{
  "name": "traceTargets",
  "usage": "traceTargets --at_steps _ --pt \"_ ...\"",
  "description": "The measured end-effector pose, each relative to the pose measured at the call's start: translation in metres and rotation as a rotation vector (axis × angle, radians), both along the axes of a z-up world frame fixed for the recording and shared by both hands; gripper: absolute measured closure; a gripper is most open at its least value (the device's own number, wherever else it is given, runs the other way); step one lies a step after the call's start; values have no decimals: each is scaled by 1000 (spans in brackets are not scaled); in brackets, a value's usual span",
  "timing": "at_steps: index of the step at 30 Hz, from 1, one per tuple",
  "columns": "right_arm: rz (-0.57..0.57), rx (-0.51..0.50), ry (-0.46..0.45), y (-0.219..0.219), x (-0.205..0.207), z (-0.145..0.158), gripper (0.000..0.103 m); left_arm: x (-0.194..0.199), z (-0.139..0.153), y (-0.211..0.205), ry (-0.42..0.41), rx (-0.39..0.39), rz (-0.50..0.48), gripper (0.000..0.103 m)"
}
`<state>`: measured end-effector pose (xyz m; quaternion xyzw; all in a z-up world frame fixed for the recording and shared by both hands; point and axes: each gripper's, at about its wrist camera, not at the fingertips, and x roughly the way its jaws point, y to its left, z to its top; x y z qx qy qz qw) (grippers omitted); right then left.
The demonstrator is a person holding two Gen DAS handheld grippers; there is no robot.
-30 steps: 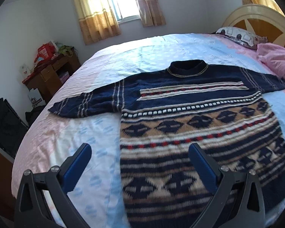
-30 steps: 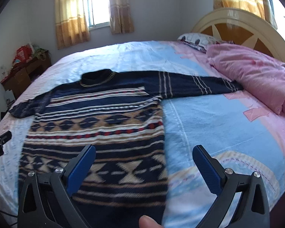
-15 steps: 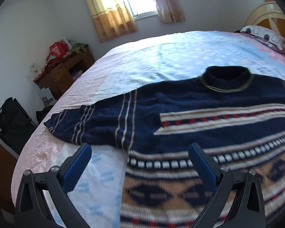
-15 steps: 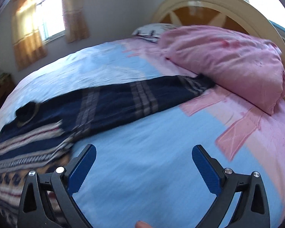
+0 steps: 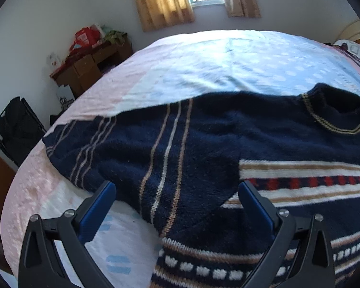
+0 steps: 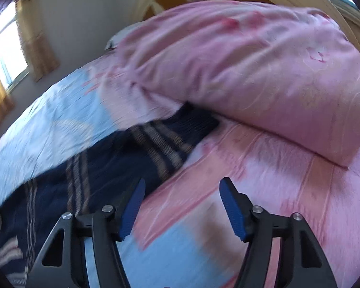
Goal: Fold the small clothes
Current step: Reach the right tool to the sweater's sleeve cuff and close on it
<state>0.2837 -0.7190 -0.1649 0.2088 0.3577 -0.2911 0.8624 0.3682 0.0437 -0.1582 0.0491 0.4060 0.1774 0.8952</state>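
The sweater is lying flat on the bed with both sleeves stretched out, so no fold looks made yet; every fold is still to do. One sleeve is lying just ahead of the left hand-held gripper, whose jaws are standing spread wide with nothing pinched. The other sleeve's cuff is lying ahead and to the left of the right hand-held gripper, whose jaws are closing on empty air, only bedsheet showing between them. The pink quilt is sitting beyond, touching the cuff. The right view is blurring, and the sweater's lower hem is being cut off in both views.
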Motion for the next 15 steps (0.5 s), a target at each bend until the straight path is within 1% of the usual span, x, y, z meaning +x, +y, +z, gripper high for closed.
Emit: traceTargets --at_steps 3,4,9,12,15 --pt "-37 19 -8 -24 13 -1 45 5 -9 -2 29 -8 5 0" --pt "-44 26 -10 -30 15 -2 46 5 -7 -2 24 -7 5 0" --pt "-71 83 12 -50 37 -13 47 7 -8 -2 25 -14 8 0" --pt "-72 89 43 -54 51 -22 48 8 -8 0 29 -31 9 0" --pt "-78 66 59 -53 62 -24 49 9 -9 1 33 -44 9 0"
